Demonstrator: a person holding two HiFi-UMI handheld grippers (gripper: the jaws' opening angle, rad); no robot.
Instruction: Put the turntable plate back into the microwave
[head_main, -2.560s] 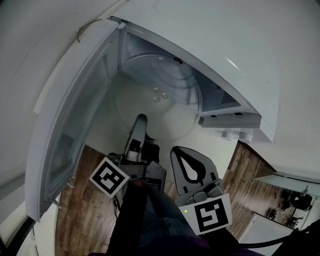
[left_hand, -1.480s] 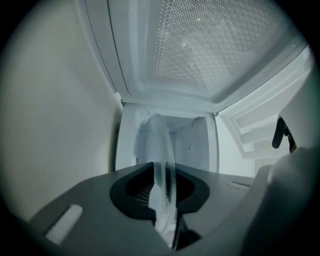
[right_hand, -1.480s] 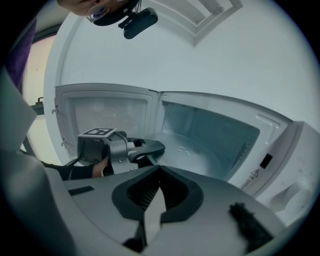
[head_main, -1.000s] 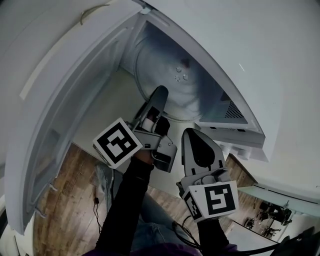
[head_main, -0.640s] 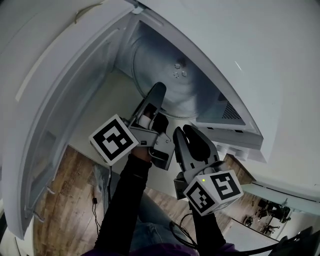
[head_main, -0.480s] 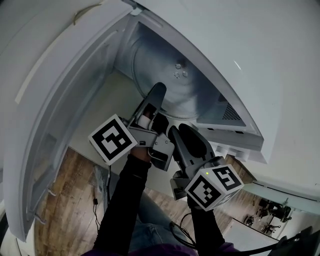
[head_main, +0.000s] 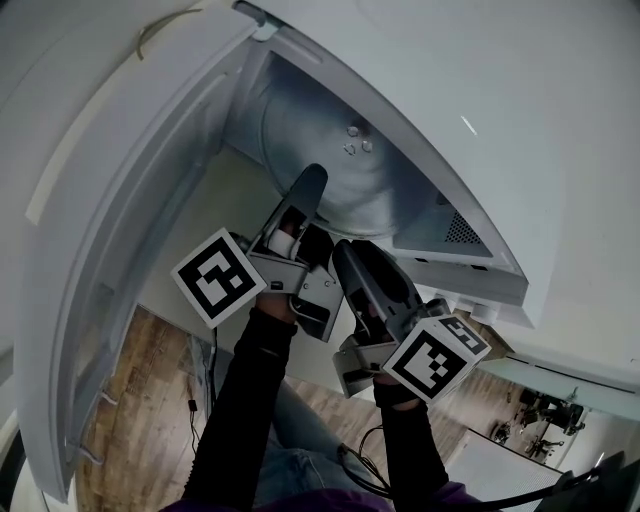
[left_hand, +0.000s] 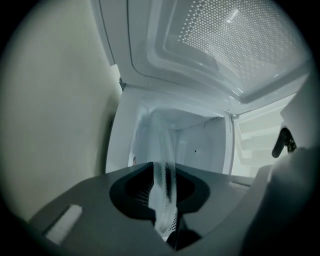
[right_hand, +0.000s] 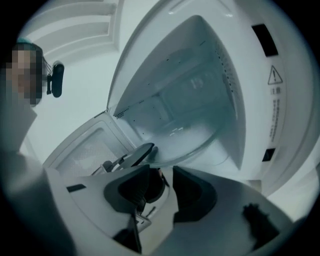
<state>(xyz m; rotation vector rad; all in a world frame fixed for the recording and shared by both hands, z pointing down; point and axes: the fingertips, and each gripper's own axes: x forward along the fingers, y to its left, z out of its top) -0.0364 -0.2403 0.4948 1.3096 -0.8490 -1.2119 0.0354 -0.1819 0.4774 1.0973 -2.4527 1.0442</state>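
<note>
The clear glass turntable plate (head_main: 335, 150) is partly inside the open microwave (head_main: 450, 110), tilted, with its near rim toward me. My left gripper (head_main: 308, 182) is shut on that near rim. In the left gripper view the plate (left_hand: 160, 145) runs edge-on between the jaws of the left gripper (left_hand: 162, 189). My right gripper (head_main: 345, 258) sits just right of the left one, below the plate's rim and apart from it. Its jaws are opening and nothing is between them. The right gripper view shows the plate (right_hand: 200, 135) ahead of the right gripper (right_hand: 167, 174), and the left gripper (right_hand: 132, 155) on the rim.
The microwave door (head_main: 120, 230) stands swung open at the left. The control panel with knobs (head_main: 480, 308) is at the right of the opening. A white counter edge and a wooden floor (head_main: 130, 400) lie below my arms.
The plate has gone deeper into the microwave with my left gripper. The right gripper rolled over, shifted toward the left gripper, and its jaws went from shut to apart.
</note>
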